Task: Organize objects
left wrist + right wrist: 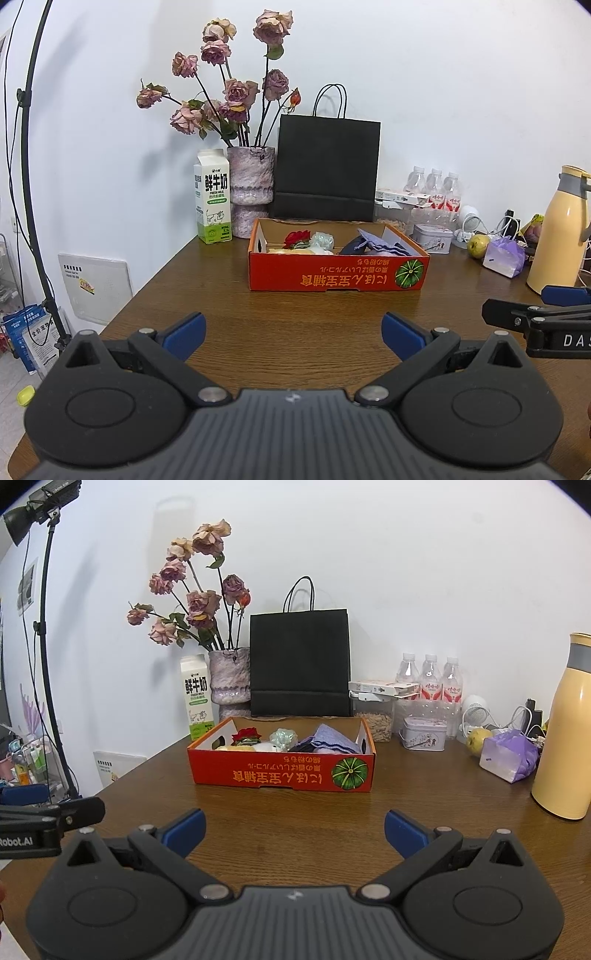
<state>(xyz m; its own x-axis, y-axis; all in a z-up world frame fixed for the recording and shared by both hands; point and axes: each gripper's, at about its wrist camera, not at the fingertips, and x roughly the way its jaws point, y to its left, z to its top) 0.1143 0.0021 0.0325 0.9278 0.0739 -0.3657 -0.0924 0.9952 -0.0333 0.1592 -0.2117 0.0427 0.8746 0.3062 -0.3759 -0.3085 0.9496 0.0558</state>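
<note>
Right wrist: bare table [295, 812] before box [280, 771].

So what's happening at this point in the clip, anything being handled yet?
Nothing is held yet. A person holds the left gripper and the right gripper, both open and empty above the brown wooden table. Ahead of them sits the shallow red cardboard box with a green pumpkin print, containing a red fabric flower, a lilac cloth and other small items. Neither gripper touches the box.
</note>
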